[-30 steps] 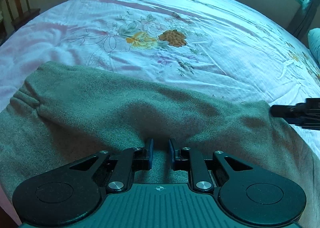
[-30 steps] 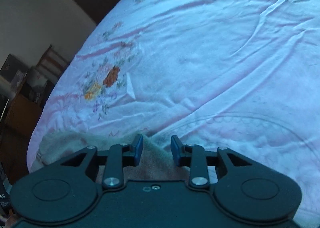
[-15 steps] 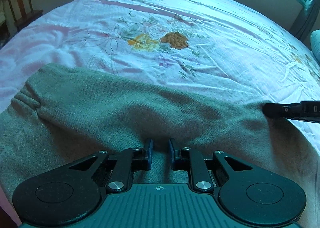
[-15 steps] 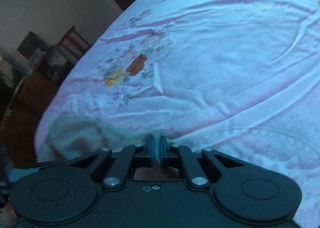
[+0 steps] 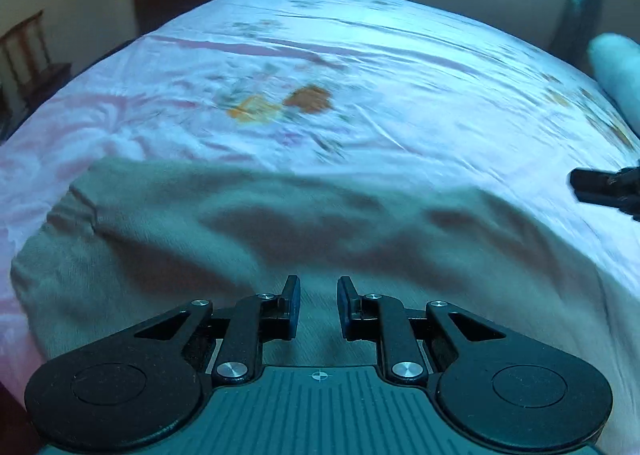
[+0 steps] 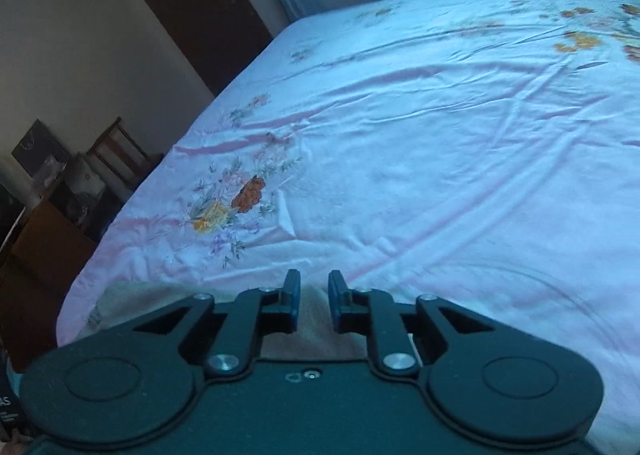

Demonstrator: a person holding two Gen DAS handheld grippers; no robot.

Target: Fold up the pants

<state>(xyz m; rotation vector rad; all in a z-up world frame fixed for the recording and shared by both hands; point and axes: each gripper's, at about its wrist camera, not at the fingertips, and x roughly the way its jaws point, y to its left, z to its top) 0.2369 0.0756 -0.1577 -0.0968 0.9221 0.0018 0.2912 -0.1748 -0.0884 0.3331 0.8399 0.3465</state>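
Grey-beige pants [image 5: 280, 223] lie crosswise at the near edge of the bed, blurred by motion. My left gripper [image 5: 319, 295] points down at them, its narrow gap filled with a pinch of the cloth, which rises with it. The right gripper [image 6: 314, 293] has the pants' pale edge [image 6: 132, 295] bunched between its blue pads [image 6: 294, 295]. Its jaws are opening slightly, with the cloth still filling the gap. In the left wrist view the right gripper [image 5: 578, 186] juts in at the right edge, by the pants' far end.
A pink-white sheet [image 5: 400, 95] with an orange flower print [image 6: 248, 195] covers the bed beyond the pants. A teal pillow [image 5: 616, 67] lies at the far right. A wooden chair [image 6: 120, 155] and a low cabinet [image 6: 40, 247] stand left of the bed, with a dark door [image 6: 192, 3] behind.
Both grippers have risen and drawn back, lifting the pants' near edge. The right jaws closed tight on the cloth half a second ago and now stand a little wider.
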